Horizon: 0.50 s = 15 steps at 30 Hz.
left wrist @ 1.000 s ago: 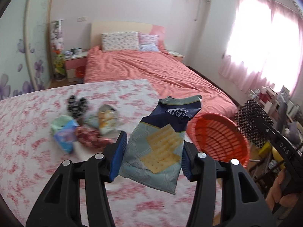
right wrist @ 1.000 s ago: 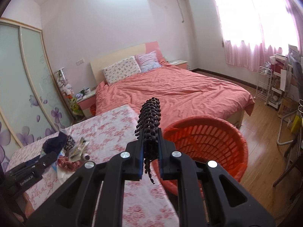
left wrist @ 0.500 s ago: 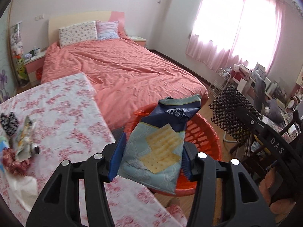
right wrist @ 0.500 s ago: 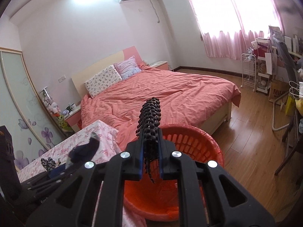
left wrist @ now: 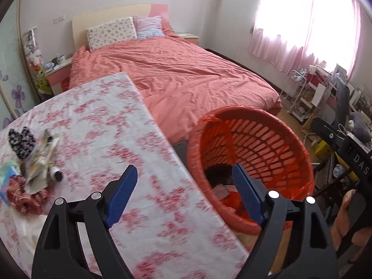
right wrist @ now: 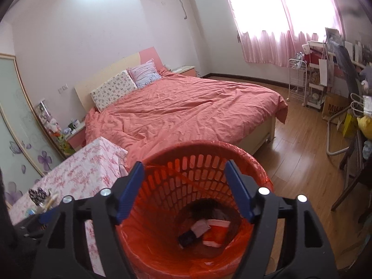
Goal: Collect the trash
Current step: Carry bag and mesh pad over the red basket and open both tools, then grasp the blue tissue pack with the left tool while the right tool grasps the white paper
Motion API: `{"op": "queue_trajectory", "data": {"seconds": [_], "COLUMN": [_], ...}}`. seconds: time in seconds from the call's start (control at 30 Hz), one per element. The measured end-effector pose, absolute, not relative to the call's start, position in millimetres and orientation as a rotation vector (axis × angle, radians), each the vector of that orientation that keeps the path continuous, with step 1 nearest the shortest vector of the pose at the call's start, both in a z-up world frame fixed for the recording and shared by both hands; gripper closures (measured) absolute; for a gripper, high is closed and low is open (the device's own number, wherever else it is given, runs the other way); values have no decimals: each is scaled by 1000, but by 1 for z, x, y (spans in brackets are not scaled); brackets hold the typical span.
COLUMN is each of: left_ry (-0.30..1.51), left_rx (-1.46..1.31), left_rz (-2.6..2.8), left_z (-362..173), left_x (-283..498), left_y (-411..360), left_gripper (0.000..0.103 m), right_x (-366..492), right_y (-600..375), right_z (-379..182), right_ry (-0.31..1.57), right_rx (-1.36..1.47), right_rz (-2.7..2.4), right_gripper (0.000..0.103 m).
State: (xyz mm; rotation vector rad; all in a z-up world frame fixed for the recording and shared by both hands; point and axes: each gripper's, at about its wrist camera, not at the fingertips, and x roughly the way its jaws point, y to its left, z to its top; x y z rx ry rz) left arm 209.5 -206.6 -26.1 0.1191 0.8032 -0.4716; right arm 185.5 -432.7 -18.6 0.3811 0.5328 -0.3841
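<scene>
An orange slatted trash basket with a red liner stands on the floor beside the flowered table; it also shows in the right wrist view. Wrappers and a black mesh piece lie at its bottom. My left gripper is open and empty above the table's edge, next to the basket. My right gripper is open and empty directly over the basket's mouth. Several trash pieces lie in a heap at the table's left: a black patterned piece, crumpled wrappers, a red mesh piece.
A bed with a coral cover lies behind the table and basket. A white rack and cluttered shelves stand at the right under the pink curtains. Wood floor stretches right of the basket.
Both grippers have opened. The cracker wrapper has left my left gripper and the black mesh piece has left my right gripper. My right gripper moved over the basket; my left swung back toward the table.
</scene>
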Motion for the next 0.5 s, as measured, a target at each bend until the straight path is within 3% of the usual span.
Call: {"op": "queue_trajectory", "data": {"seconds": [0.17,0.33,0.5], "left_ry": [771,724,708], "left_rx": [119,79,37], "left_rz": [-396,-287,-143], "left_z": [-20,-11,-14], "left_x": [202,192,189], "left_y": [-160,-95,-21], "left_gripper": [20,12,10], "right_x": [186,189,200], "right_y": [-406,-362,-302], "right_z": [-20,-16,-17], "right_ry": [562,587,619], "right_rx": [351,311,246], "right_rz": [-367,-306,-219], "right_gripper": [26,23,15]}}
